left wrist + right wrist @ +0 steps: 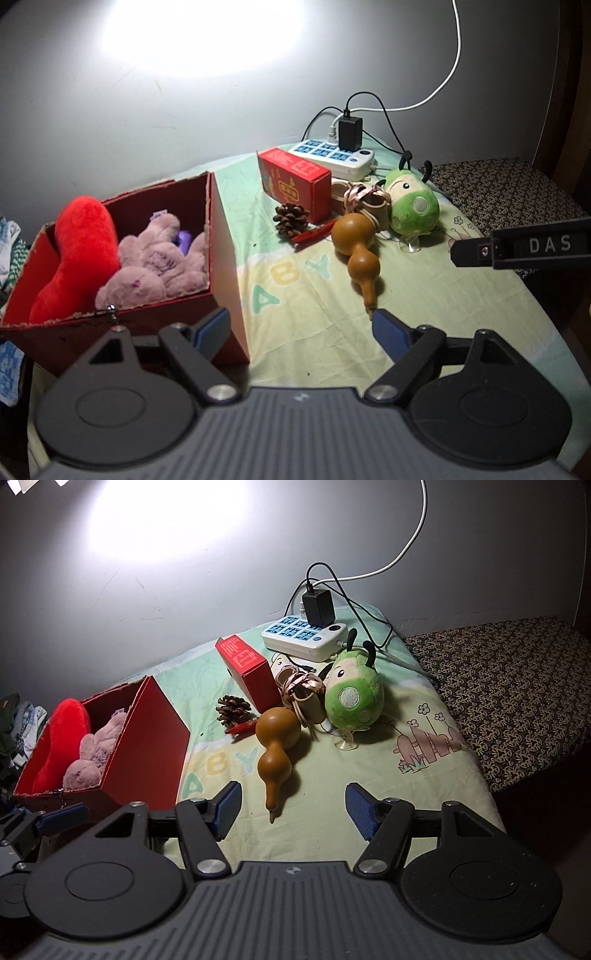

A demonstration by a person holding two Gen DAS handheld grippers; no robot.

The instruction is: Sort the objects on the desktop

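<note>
Both grippers, left (301,326) and right (291,808), hang released w/ nothing between the pads. Brown gourd (275,744) lies on the bed sheet (369,775) just ahead (stem toward the right gripper). Red box (218,251) at left holds 2 plush toys: red (79,247), purple (159,258).

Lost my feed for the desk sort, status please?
Both hand-held grippers open, empty: left, right. Gourd lies on the cloth ahead of right. Red box holds two plush toys. Nothing blocking.

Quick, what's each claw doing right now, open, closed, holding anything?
Left claw: open, holding nothing, near the gourd's stem tip.
Right claw: open, holding nothing, above the cloth.
</note>
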